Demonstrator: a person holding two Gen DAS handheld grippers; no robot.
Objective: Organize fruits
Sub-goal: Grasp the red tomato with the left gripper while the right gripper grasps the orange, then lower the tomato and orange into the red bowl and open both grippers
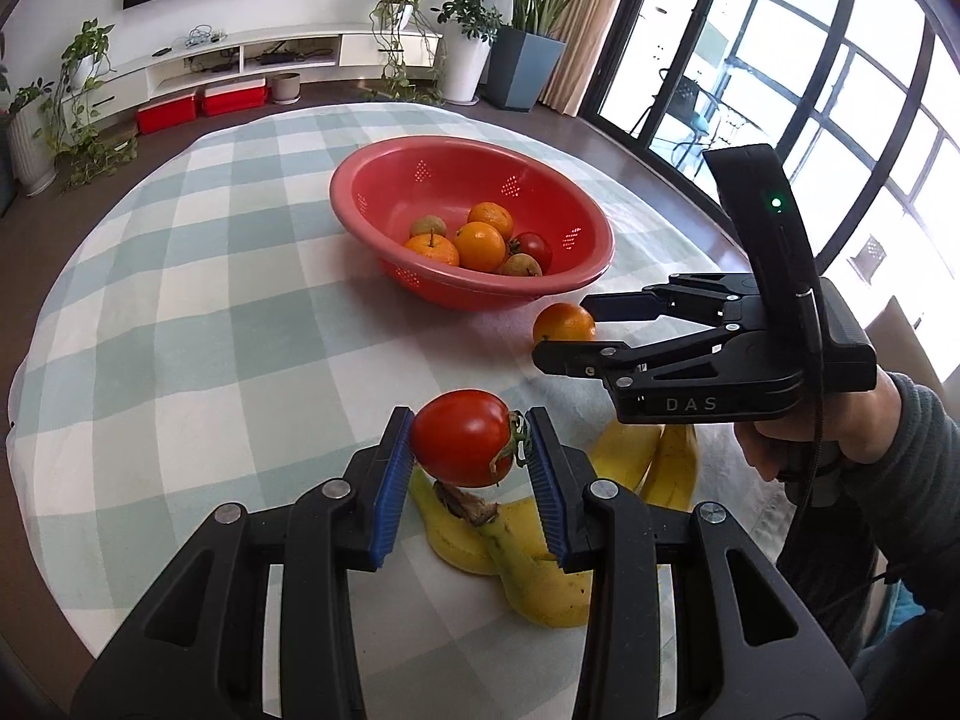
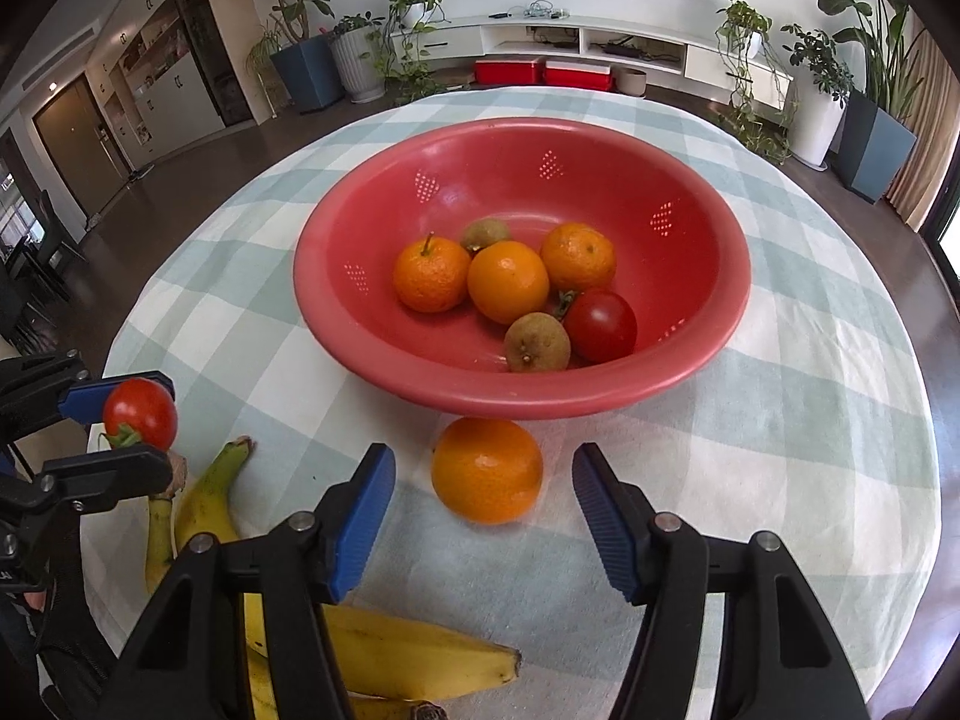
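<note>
My left gripper (image 1: 469,418) is shut on a red tomato (image 1: 462,438), held in the air above the bananas (image 1: 540,576). The right wrist view shows that same gripper (image 2: 159,420) and tomato (image 2: 141,411) at the far left. My right gripper (image 2: 483,454) stands open around a loose orange (image 2: 486,471), which lies on the cloth just in front of the red bowl (image 2: 336,228); the pads are apart from its skin. In the bowl (image 1: 354,180) lie three oranges, one tomato and two brownish-green fruits.
A round table with a green-and-white checked cloth (image 2: 780,420) carries everything. Bananas (image 2: 204,510) lie at the near left, partly under my right gripper. A person's hand (image 1: 774,450) holds the right gripper. Plants, a TV shelf and windows stand beyond the table.
</note>
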